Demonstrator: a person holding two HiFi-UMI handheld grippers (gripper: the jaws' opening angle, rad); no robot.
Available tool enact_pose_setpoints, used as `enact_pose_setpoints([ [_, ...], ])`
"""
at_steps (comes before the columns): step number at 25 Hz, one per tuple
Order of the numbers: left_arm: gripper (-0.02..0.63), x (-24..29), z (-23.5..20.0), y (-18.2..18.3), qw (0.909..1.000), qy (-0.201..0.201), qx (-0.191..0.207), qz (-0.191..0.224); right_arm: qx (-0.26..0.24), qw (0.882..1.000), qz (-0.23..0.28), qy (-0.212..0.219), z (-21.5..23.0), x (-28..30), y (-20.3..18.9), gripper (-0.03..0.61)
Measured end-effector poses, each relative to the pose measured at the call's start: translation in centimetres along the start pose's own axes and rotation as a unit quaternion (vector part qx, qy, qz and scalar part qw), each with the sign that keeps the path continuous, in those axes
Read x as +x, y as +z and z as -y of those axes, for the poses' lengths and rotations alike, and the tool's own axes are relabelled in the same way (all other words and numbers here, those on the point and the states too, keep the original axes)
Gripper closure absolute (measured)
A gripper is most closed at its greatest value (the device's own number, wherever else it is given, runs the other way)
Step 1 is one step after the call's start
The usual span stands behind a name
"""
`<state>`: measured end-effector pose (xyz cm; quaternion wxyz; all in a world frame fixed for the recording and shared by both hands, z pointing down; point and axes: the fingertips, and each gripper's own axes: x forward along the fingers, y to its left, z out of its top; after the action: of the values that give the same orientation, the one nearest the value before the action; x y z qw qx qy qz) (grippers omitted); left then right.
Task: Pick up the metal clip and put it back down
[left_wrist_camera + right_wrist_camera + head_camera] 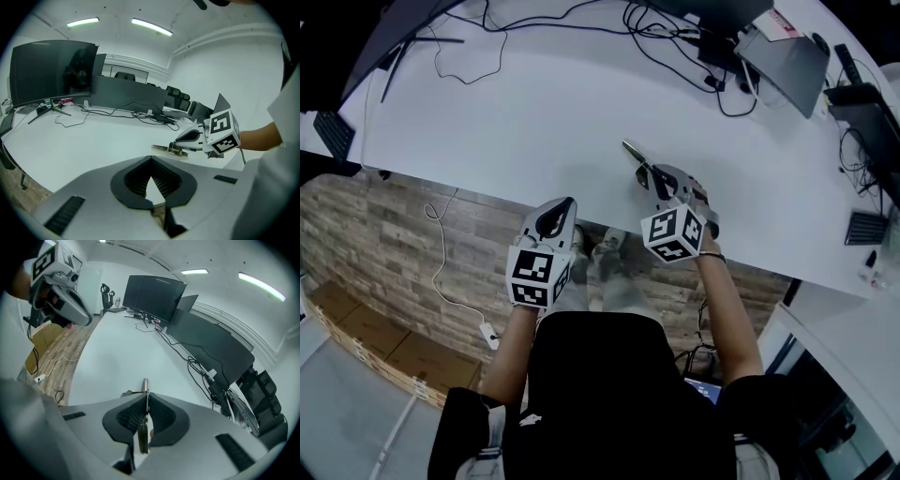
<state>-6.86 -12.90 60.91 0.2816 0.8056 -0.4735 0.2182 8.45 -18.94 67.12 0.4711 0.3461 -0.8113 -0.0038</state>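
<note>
The metal clip [634,151] is a thin silver strip held over the white table [516,112], pointing away from me. My right gripper [654,178] is shut on its near end. In the right gripper view the clip [145,388] stands on edge between the closed pads and pokes out past them. The left gripper view shows the clip [167,148] low over the table in the right gripper [182,141]; whether it touches the surface I cannot tell. My left gripper [562,208] hovers at the table's near edge, left of the clip, shut with nothing in it [150,160].
Dark monitors [154,296] and tangled black cables [675,47] line the far side of the table. A laptop [787,56] sits at the far right and a keyboard [334,133] at the left edge. Wooden floor [384,234] lies below the table's near edge.
</note>
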Motion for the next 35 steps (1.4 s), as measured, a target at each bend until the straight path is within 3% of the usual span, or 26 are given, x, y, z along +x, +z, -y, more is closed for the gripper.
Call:
enact_pose_setpoints([
  [35,0.604,0.1,-0.9,-1.4,0.9999,-0.006,-0.006,-0.010,0.027,0.999,-0.016,0.032,-2.2,1.4,-0.7,0.533],
])
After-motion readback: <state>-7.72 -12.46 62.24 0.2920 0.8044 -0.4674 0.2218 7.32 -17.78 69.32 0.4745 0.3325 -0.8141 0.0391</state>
